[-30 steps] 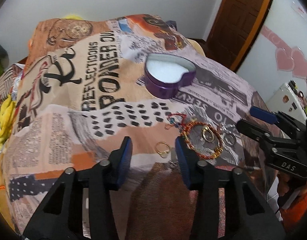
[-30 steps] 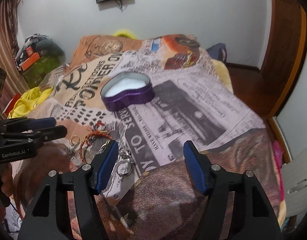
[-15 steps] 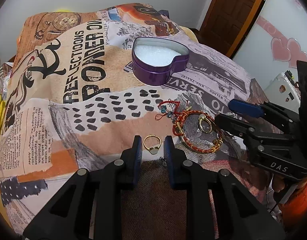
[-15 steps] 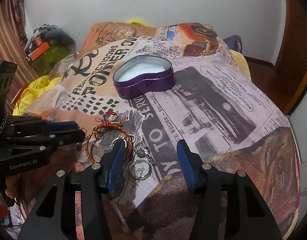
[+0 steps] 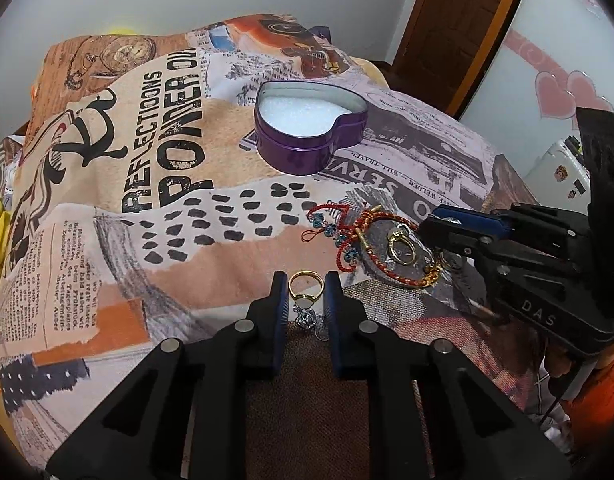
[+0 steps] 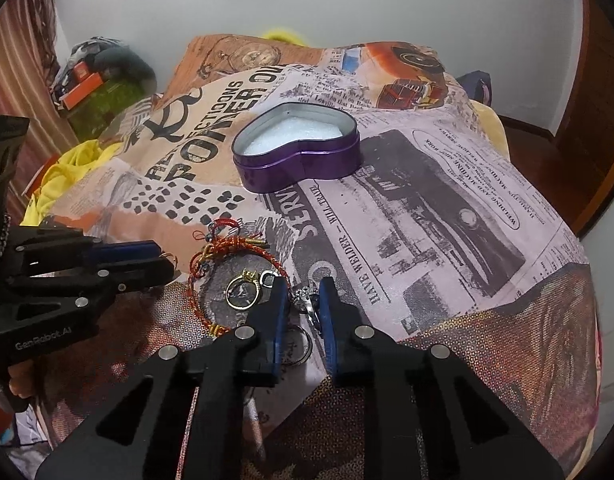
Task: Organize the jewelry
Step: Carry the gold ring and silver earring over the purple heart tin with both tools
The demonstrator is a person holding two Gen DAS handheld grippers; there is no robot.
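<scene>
Left wrist view: my left gripper is closing around the gold ring lying on the bed's printed blanket — pads flank it, seemingly touching.

Right wrist view: my right gripper is closing on a silver ring — the purple heart tin sits well beyond.

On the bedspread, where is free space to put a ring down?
Free: the bedspread right of the purple heart tin, and the printed part left of it. The tin's white bottom is bare too. Crowded: the near edge around the red bracelet.
</scene>
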